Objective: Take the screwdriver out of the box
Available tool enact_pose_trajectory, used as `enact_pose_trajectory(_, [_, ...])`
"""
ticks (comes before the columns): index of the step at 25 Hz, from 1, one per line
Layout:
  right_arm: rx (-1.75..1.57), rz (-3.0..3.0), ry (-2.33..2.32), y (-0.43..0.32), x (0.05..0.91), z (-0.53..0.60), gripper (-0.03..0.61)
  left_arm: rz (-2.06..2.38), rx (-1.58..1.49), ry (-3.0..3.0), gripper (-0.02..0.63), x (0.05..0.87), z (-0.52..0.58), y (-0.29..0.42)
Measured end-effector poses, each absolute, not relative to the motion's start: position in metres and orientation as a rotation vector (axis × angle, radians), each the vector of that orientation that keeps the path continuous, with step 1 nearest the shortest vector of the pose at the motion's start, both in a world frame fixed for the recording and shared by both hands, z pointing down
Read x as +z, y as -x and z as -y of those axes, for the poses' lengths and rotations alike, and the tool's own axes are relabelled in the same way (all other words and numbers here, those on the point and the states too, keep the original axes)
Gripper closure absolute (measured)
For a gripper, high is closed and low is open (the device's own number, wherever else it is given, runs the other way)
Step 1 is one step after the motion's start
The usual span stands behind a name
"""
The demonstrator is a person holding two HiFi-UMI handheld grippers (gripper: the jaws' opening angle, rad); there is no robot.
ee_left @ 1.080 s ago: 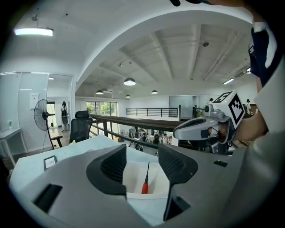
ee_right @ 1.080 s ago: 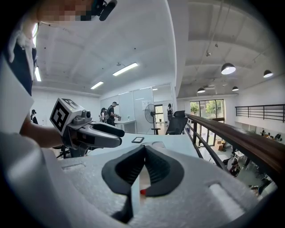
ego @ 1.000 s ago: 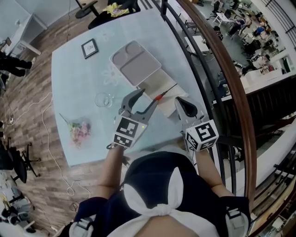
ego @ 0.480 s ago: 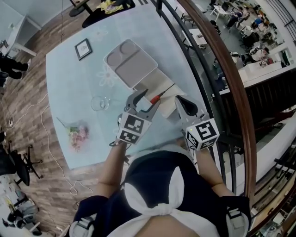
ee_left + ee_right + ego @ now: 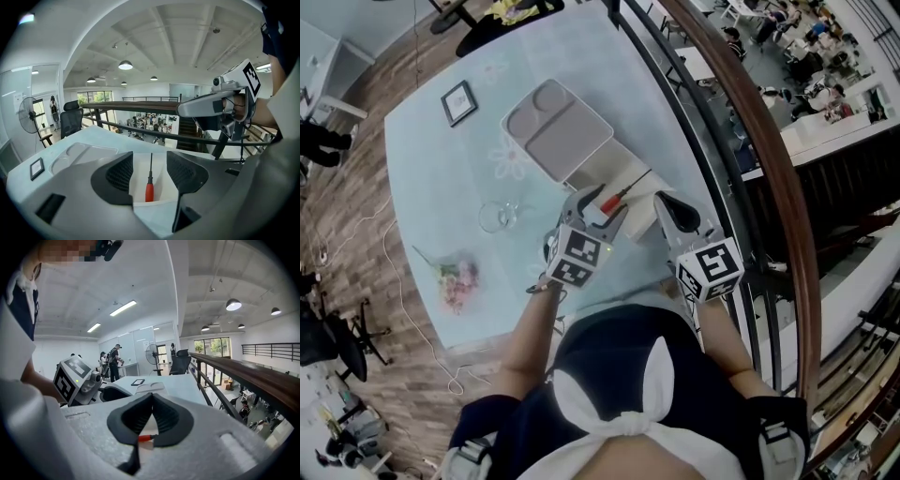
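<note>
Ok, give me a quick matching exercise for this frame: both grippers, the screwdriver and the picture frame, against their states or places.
Things:
1. left gripper
2. right gripper
3. screwdriver
4. picture frame

States or places:
A. lying in the white box
B. jaws together, nothing held
C. on the table, near its far left corner
D. jaws apart

Pairs: 1-D, 2-B, 3-A, 4-C.

Screwdriver [image 5: 149,186]: glossy red plastic handle, dark metal shaft. Box [image 5: 609,172]: matt white, prob. cardboard. Left gripper [image 5: 150,160] pads [image 5: 122,172]: black, ribbed. Tray [image 5: 558,131]: matt grey plastic. Table [image 5: 431,169]: smooth.
</note>
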State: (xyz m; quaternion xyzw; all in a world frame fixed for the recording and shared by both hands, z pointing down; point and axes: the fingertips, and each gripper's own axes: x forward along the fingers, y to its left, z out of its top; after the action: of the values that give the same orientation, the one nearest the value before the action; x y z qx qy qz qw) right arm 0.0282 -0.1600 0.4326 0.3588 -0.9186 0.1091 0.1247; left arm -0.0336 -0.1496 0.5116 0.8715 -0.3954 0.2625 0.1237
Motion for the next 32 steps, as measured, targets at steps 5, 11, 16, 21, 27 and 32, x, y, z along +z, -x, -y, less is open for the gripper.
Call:
enact_pose_trajectory(5, [0.324, 2.671, -1.047, -0.032, 0.437, 0.166, 0.58, 1.094, 0.821, -2.529, 0.393, 0.529, 0.152, 0.021])
enact_pose_trajectory(11, [0.327, 2.661, -1.04, -0.03, 0.443, 0.172, 0.581, 1.046, 0.852, -2.521, 0.393, 0.547, 0.16, 0.015])
enact_pose_trajectory(16, [0.353, 2.645, -1.047, -0.032, 0.449, 0.177, 0.58, 1.035, 0.92, -2.505, 0.393, 0.565, 0.166, 0.011])
enact_pose_trajectory(21, [0.369, 2.637, -1.049, -0.033, 0.454, 0.18, 0.58, 0.999, 0.996, -2.479, 0.393, 0.585, 0.169, 0.008])
enact_pose_trajectory(27, [0.385, 2.628, -1.057, -0.033, 0.46, 0.186, 0.58, 0.953, 1.046, -2.426, 0.393, 0.606, 0.174, 0.006])
enact_pose_trajectory(32, [0.391, 2.622, -1.062, -0.034, 0.464, 0.191, 0.58, 0.93, 1.085, -2.385, 0.393, 0.62, 0.177, 0.007])
